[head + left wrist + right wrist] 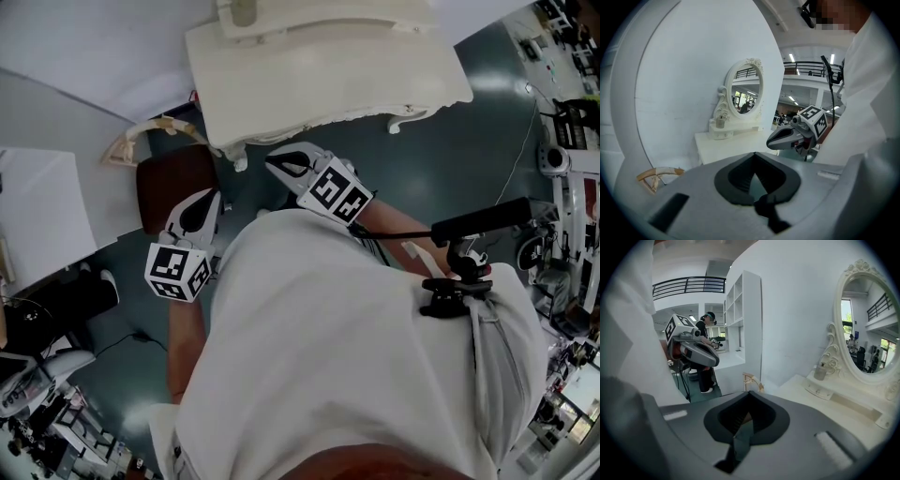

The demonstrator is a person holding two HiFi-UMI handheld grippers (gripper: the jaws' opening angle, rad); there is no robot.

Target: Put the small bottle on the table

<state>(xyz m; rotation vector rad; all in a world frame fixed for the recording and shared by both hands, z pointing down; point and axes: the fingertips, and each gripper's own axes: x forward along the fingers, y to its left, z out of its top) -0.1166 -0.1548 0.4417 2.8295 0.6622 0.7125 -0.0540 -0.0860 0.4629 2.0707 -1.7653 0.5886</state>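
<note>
Currently the left gripper and right gripper are hanging before the dressing table, jaws pressed together, holding nothing; the small bottle is standing on the mirror's far base ledge, so I'm advising spreading the jaws early and closing squarely on its body

No legible words, brands, numbers or signs in any view. Only black-and-white square code patterns, without letters: on the cube of the left gripper, left of centre in the head view, and on the cube of the right gripper, just above centre. Fine print on equipment at the right edge too small to read.
</note>
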